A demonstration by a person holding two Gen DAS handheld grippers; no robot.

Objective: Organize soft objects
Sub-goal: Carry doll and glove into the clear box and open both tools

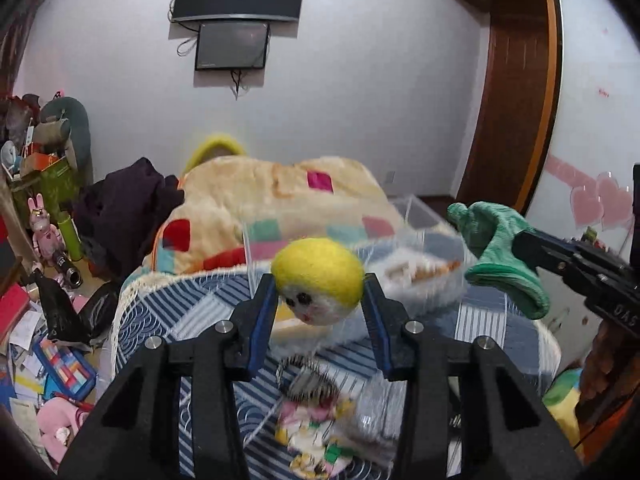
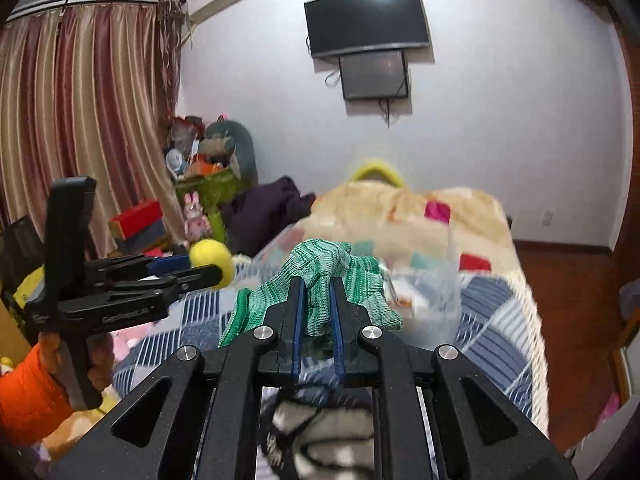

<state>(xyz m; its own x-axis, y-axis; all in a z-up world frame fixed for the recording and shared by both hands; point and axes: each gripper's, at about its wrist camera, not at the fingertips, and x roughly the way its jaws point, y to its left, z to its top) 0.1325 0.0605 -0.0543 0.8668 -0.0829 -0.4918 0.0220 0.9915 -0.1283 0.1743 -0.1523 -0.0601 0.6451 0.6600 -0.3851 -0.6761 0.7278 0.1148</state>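
Observation:
My left gripper (image 1: 319, 296) is shut on a yellow and white felt ball with a face (image 1: 318, 280), held above the bed; it also shows in the right wrist view (image 2: 214, 262). My right gripper (image 2: 317, 304) is shut on a green knit glove (image 2: 340, 276), which hangs from it at the right of the left wrist view (image 1: 496, 248). A clear plastic bin (image 1: 420, 216) stands on the bed beyond both grippers, blurred. A small patterned cloth (image 1: 316, 420) lies on the striped quilt below my left gripper.
A plush blanket with coloured squares (image 1: 280, 196) is heaped at the far end of the bed. A dark garment (image 1: 124, 204) lies left of it. Toys, boxes and papers clutter the floor at left (image 1: 48, 320). A wardrobe (image 1: 520, 100) stands at right.

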